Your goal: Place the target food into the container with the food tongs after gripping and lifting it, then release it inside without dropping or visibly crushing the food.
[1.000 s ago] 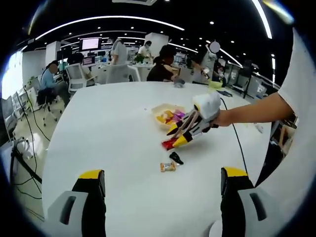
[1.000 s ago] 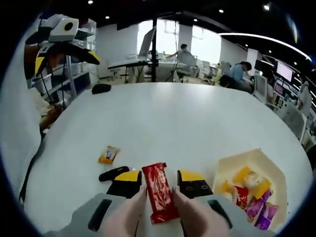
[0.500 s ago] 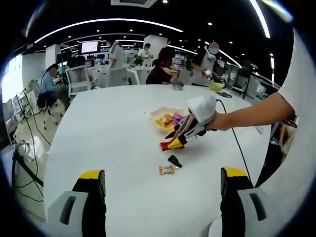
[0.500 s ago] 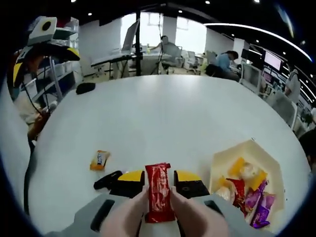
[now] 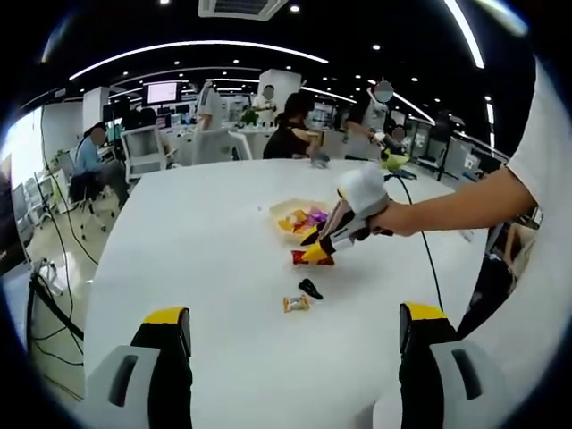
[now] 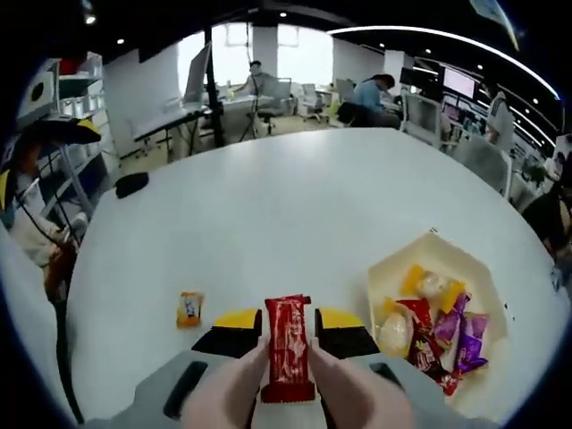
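Note:
A red snack packet [image 6: 288, 347] stands between the jaws of my right gripper [image 6: 288, 323], which is shut on it and holds it above the white table [image 6: 295, 206]. In the left gripper view the right gripper [image 5: 315, 255] reaches in from the right with the red snack packet [image 5: 300, 258] at its tip, just short of the cream hexagonal container [image 5: 288, 213]. The container [image 6: 404, 265] lies to the right in the right gripper view and holds several wrapped snacks. My left gripper [image 5: 295, 329] hangs open over the table's near side, its jaws wide apart.
An orange wrapped candy [image 6: 189, 307] [image 5: 295, 304] and a small black item [image 5: 310, 289] lie on the table near the packet. A black object [image 6: 130, 184] rests at the table's far left edge. People sit at desks beyond the table [image 5: 214, 232].
The right gripper has carried the red packet a little toward the container, which now sits closer and fuller in its view. The left gripper has stayed open.

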`<state>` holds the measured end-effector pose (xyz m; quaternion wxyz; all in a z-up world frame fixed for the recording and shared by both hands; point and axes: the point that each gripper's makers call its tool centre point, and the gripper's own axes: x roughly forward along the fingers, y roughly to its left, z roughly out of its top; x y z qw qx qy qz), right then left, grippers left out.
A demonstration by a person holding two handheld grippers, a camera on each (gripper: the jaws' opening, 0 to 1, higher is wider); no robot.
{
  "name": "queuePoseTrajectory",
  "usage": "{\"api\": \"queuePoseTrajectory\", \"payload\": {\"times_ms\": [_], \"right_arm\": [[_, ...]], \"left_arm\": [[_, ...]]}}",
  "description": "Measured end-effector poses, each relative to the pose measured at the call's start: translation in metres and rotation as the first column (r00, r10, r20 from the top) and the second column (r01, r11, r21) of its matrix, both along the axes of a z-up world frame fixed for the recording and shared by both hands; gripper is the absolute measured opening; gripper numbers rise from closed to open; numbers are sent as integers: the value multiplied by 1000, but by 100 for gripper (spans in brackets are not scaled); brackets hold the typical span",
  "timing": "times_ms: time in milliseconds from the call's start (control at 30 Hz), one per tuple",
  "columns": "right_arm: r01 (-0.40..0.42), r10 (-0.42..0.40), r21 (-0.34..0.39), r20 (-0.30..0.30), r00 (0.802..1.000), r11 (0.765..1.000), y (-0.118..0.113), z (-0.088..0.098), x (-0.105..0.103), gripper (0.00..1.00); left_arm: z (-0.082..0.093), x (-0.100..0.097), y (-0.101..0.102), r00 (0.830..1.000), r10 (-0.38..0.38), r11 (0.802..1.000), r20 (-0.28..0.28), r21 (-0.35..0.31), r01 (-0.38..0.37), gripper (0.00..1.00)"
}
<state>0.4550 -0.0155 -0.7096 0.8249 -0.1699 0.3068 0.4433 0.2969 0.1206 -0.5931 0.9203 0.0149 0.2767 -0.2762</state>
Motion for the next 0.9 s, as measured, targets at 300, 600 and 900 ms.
{"api": "queuePoseTrajectory", "payload": {"times_ms": [300, 600, 900], "right_arm": [[109, -111, 52, 31, 993, 993, -24, 34, -18, 22], [220, -229, 99, 83, 970, 970, -63, 72, -29, 23], [398, -410, 122, 101, 906, 909, -129, 91, -58, 23]], "left_arm": [[10, 9, -6, 998, -48, 999, 41, 0, 48, 97], [9, 21, -22, 991, -123, 992, 58, -23, 124, 97], [11, 30, -49, 975, -214, 975, 65, -41, 217, 97]]}}
